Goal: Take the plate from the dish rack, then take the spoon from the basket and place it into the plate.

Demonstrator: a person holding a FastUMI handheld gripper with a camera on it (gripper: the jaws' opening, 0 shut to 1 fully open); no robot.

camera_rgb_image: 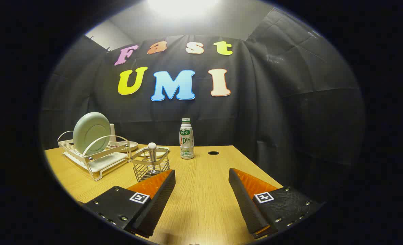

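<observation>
Gripper (201,177) spread wide, empty; basket (151,166) just ahead of its fingers, dish rack (96,154) beside; bottle (187,139) beyond.

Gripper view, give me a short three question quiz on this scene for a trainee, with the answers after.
1. True or false: the plate stands on edge in the dish rack.
2. Which thing stands nearest the gripper? A) the bottle B) the wire basket C) the dish rack
3. Fill in: the jaws are ____, with only bare table between them.

Key
1. True; the plate leans upright in the rack.
2. B; the basket, with the spoon handle sticking up from it, sits just ahead of the left finger.
3. Open.
</observation>
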